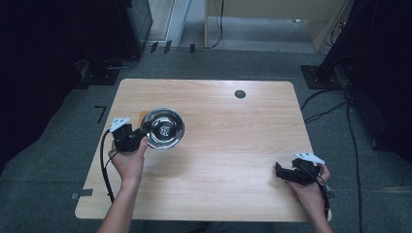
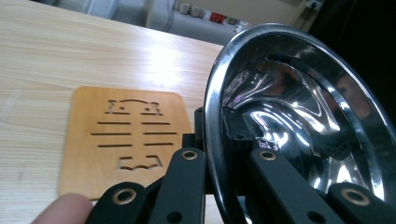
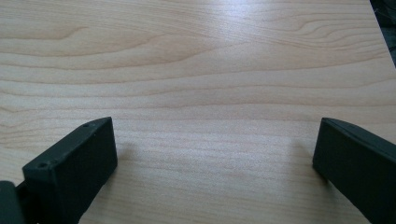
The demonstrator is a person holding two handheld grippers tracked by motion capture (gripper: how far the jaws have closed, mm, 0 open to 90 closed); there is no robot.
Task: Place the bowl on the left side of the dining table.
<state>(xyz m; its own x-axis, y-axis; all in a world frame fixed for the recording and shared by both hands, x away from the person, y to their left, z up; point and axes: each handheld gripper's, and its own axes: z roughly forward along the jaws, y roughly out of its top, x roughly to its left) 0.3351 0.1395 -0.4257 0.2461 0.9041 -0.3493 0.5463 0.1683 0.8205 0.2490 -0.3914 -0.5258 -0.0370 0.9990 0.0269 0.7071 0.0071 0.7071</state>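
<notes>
The left tongs (image 1: 142, 137) are clamped on the rim of the steel bowl (image 1: 164, 128), one jaw inside and one outside, with the bowl tilted and empty above the wooden coaster (image 2: 123, 140). Wide bare desk (image 1: 233, 145) lies between both tongs. The right tongs (image 1: 280, 171) rest low with jaws spread apart, holding nothing, near the desk's right edge.

Black tool (image 1: 137, 137), grey plate, black cable; bare forearms.
</notes>
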